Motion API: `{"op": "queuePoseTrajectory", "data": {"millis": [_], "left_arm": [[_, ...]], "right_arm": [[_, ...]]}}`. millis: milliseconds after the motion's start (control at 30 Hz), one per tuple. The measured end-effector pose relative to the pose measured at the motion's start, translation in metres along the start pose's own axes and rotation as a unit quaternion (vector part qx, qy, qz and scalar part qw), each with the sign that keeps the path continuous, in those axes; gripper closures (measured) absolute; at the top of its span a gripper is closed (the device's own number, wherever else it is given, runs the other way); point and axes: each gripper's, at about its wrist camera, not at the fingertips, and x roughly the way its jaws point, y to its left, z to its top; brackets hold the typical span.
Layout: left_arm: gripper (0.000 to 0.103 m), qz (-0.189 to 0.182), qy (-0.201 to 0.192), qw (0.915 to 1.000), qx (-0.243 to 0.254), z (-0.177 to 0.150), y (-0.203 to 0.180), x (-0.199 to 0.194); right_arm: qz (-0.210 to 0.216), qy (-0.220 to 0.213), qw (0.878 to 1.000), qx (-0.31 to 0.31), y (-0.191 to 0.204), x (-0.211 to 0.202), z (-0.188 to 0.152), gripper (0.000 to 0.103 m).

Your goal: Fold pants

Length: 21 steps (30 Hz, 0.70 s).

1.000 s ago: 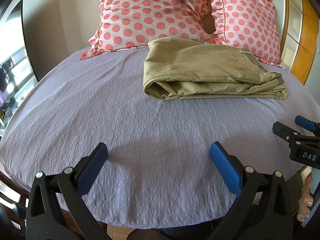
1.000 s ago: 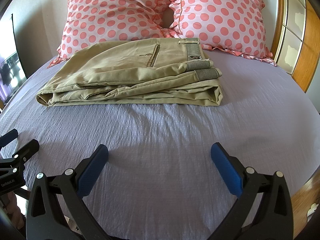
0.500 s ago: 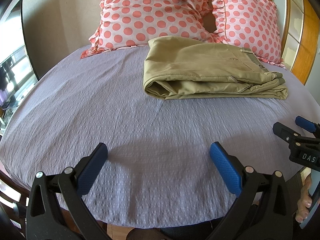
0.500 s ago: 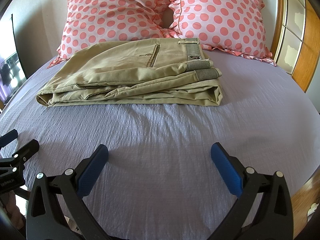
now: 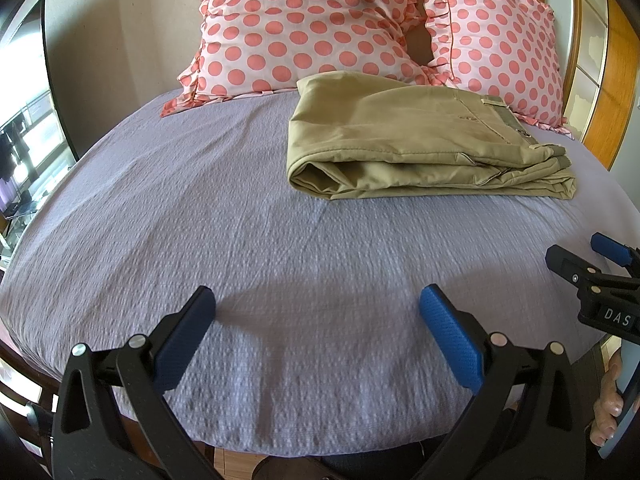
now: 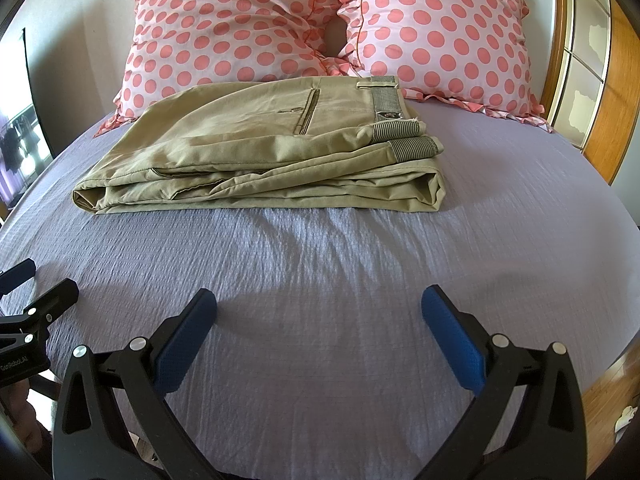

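My left gripper (image 5: 316,312) sits low over the near edge of the bed, its blue pads (image 5: 450,338) spread wide with nothing between them; my right gripper (image 6: 318,312) is just as released, blue-padded fingers (image 6: 184,344) parted over bare sheet and gripping nothing; from the left wrist view I see the right gripper's tips at the far right edge, with a bit of the hand (image 5: 608,404) that carries it below them, and from the right wrist view the left gripper's tips show at the far left edge, so the two tools hang side by side and apart; under both lies the lilac crinkled bedsheet (image 6: 320,264), lightly wrinkled ahead of the right gripper; further up the bed, well apart from both grippers, the khaki pants (image 6: 264,152) lie folded into a flat stacked bundle, striped waistband (image 6: 386,98) at the right end and the rounded fold at the left; behind them two pink polka-dot pillows (image 6: 224,28) lean upright, the pants' far edge touching or just short of them, I cannot tell which; a wooden frame (image 6: 612,96) runs down the right side
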Motion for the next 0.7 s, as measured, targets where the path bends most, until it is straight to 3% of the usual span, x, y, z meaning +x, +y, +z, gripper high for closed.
{"op": "queuePoseTrajectory", "data": {"millis": [700], "left_arm": [[0.002,0.000,0.001,1.0000,-0.002,0.0005,0.0004,0.0000]], "right_arm": [[-0.001,0.001,1.000,0.001,0.0002,0.0000,0.0003,0.001]]}}
